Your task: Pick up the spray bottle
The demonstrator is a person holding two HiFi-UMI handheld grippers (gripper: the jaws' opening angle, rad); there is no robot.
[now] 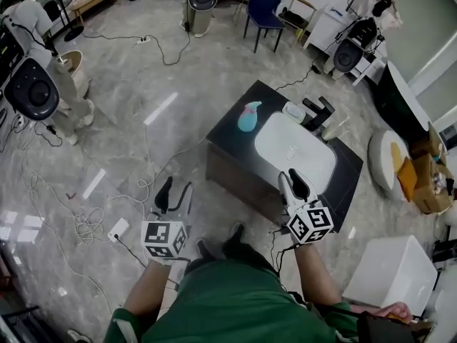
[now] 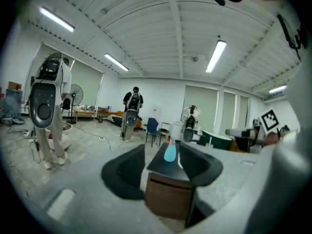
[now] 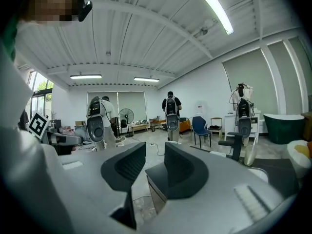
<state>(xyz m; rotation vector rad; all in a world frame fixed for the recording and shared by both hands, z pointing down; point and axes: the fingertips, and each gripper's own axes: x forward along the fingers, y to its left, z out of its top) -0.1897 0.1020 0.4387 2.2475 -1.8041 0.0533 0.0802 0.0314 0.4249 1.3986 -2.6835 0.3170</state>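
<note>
The spray bottle (image 1: pixel 249 116), light blue with a pink top, stands on the far left corner of a low black table (image 1: pixel 228 131). In the left gripper view the spray bottle (image 2: pixel 170 150) shows far off, in line with the gap between the jaws. My left gripper (image 1: pixel 177 190) (image 2: pixel 163 167) hovers over the floor left of the table, jaws wide open and empty. My right gripper (image 1: pixel 291 181) (image 3: pixel 155 167) is above the table's near edge. Its jaws stand a little apart with nothing between them.
A white basin (image 1: pixel 294 152) fills the middle of the table, with a small white box (image 1: pixel 293 111) and a black object (image 1: pixel 318 113) behind it. Cables and a power strip (image 1: pixel 118 229) lie on the floor. A blue chair (image 1: pixel 264 9) stands beyond. A white box (image 1: pixel 389 270) sits at right.
</note>
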